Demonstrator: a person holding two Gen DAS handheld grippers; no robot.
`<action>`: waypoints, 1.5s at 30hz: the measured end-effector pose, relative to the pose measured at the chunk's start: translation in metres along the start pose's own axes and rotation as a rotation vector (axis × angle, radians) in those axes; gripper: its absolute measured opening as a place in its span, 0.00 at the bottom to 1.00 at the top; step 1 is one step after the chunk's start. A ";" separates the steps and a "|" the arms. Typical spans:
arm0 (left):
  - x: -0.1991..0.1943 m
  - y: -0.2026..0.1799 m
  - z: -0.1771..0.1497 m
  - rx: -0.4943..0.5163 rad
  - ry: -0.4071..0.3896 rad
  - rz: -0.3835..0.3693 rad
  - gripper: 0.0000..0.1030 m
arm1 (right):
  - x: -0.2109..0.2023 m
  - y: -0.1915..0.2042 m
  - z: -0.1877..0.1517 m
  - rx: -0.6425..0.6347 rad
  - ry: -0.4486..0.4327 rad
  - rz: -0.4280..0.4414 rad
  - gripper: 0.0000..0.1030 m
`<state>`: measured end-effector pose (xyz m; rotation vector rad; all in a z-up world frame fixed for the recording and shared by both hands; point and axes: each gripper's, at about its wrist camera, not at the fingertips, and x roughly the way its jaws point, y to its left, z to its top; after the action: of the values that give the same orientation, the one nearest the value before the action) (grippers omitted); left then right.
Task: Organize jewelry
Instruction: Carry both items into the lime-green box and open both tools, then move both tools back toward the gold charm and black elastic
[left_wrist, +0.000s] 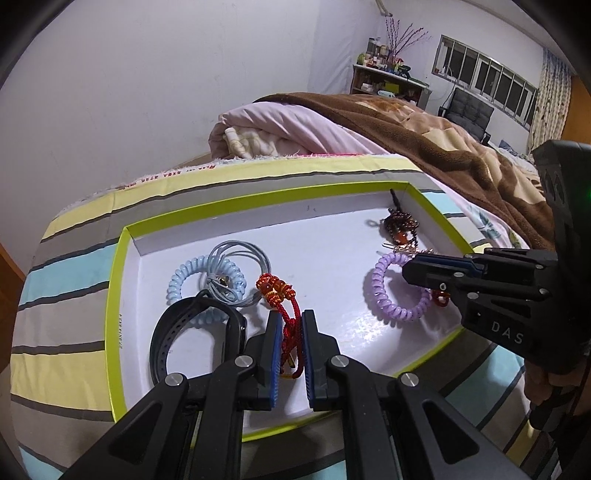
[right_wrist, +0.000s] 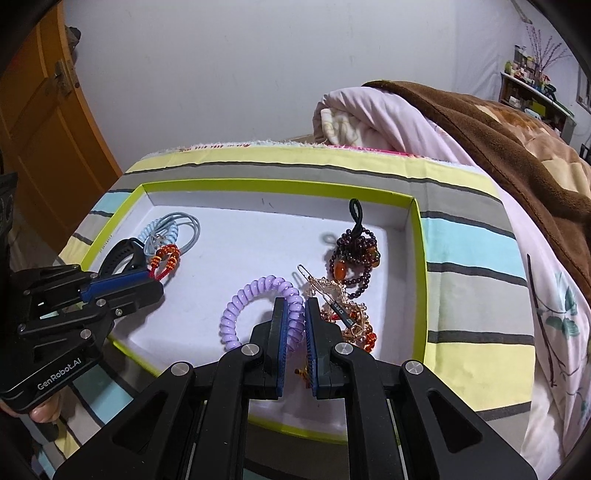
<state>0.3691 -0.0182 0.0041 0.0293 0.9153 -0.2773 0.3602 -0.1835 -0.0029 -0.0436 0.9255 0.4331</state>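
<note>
A white tray with a lime-green rim (left_wrist: 110, 295) (right_wrist: 421, 240) lies on a striped bed cover. My left gripper (left_wrist: 291, 321) is shut on a red cord bracelet with orange beads (left_wrist: 290, 317) (right_wrist: 166, 258) at the tray's left. My right gripper (right_wrist: 294, 310) is shut on a purple spiral hair tie (right_wrist: 255, 299) (left_wrist: 384, 284) right of the middle. Beside the red bracelet lie a black watch band (left_wrist: 184, 325), a light-blue spiral tie (left_wrist: 184, 273) and a grey cord (left_wrist: 236, 251).
A dark beaded bracelet (right_wrist: 354, 247), a gold chain tangle with a hair clip (right_wrist: 343, 310) and red beads lie at the tray's right. A folded pink quilt (right_wrist: 351, 118) and brown blanket (right_wrist: 498, 129) rise behind. A wooden door (right_wrist: 37, 129) stands at the left.
</note>
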 end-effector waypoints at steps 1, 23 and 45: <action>0.000 0.001 0.000 0.000 0.003 0.007 0.10 | 0.001 0.000 0.000 -0.002 0.003 -0.003 0.09; -0.058 -0.007 -0.013 -0.022 -0.072 -0.026 0.21 | -0.061 0.008 -0.019 0.017 -0.093 -0.012 0.29; -0.174 -0.044 -0.132 -0.030 -0.175 0.043 0.21 | -0.160 0.046 -0.134 -0.005 -0.140 0.051 0.29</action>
<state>0.1546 -0.0027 0.0644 -0.0032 0.7438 -0.2218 0.1567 -0.2255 0.0471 0.0058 0.7894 0.4802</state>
